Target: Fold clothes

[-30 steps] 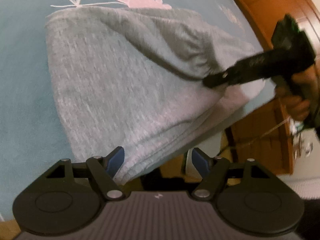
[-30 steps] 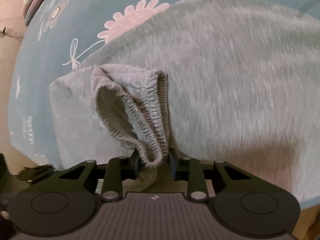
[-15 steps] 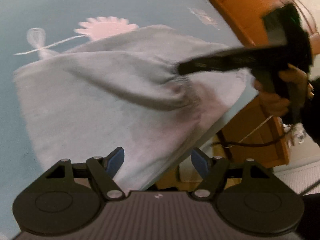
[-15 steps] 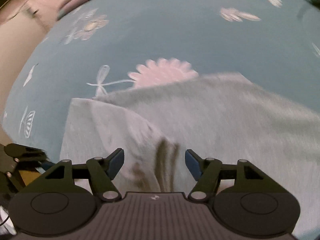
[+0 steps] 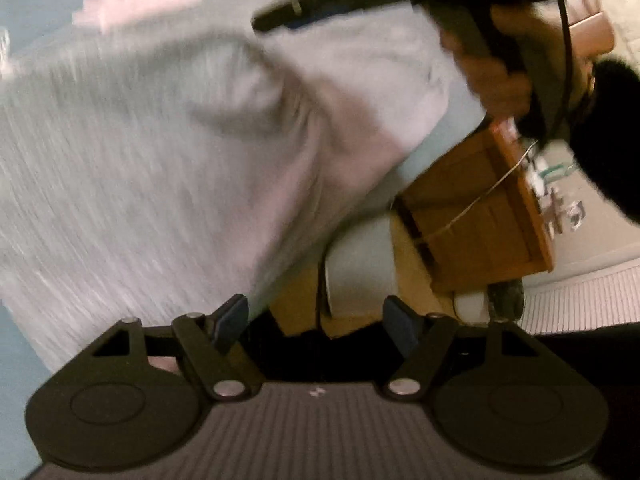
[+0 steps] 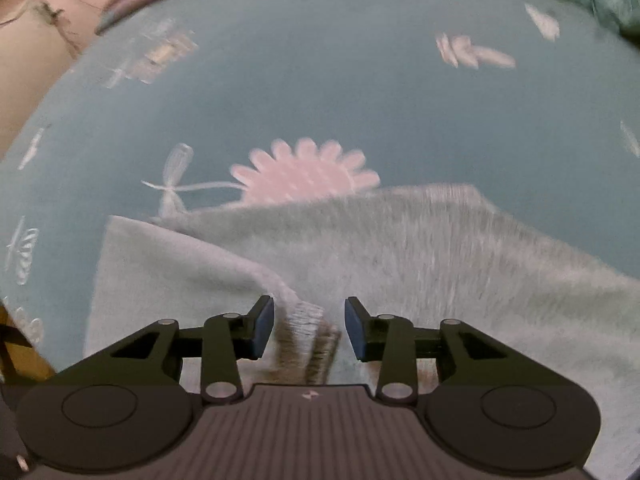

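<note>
A grey garment (image 6: 400, 264) of soft, heathered knit is spread on a blue sheet (image 6: 320, 92) printed with pale pink daisies and thin white stems. Seen from the right gripper (image 6: 310, 330), the cloth lies directly below and ahead, folded over itself — one flap is laid slantwise to the left, its edge running down toward the jaws. A ribbed, gathered band (image 6: 306, 320) is seen between the blue pads, apart from both; the jaws are closing, yet nothing is gripped.

The left gripper (image 5: 316, 320) is held wide open and empty. The garment (image 5: 180, 152) is ahead of it and to its left, rumpled into a shallow hollow and draped to the sheet's edge; its left pad is seen against the cloth's near corner, though contact cannot be told through the blur. Ahead and to the right, a wooden cabinet (image 5: 480, 220) — orange-brown, boxy — is seen, and above it the right gripper (image 5: 280, 16), a black bar, is held in a hand (image 5: 496, 76) over the cloth.
</note>
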The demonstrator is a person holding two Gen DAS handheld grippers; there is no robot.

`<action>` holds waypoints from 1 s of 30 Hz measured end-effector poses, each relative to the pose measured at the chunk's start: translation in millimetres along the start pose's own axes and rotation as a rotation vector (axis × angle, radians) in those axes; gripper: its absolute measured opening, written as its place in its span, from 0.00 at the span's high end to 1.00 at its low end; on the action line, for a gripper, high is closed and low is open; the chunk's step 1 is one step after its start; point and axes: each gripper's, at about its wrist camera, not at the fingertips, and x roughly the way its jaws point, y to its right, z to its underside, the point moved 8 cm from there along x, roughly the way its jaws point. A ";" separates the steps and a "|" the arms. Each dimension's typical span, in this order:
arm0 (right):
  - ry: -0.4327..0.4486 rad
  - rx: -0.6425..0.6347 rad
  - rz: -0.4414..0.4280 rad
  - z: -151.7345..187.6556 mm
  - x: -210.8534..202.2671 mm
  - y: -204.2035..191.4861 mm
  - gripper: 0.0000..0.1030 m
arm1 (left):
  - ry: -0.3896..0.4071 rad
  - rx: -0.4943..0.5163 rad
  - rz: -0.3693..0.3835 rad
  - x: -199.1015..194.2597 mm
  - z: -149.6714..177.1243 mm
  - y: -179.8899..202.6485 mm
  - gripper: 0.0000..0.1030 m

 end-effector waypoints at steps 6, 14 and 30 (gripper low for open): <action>-0.020 -0.169 -0.147 22.8 -15.6 -40.8 0.57 | 0.136 -0.071 -0.007 -15.1 -28.7 -24.9 0.27; -0.238 -0.246 -0.232 86.6 12.5 -61.0 0.58 | 0.024 -0.057 -0.107 -2.5 8.7 -26.1 0.27; -0.151 -1.250 -0.099 135.9 7.8 -110.2 0.64 | 0.109 -0.061 -0.199 -42.9 25.2 -36.3 0.27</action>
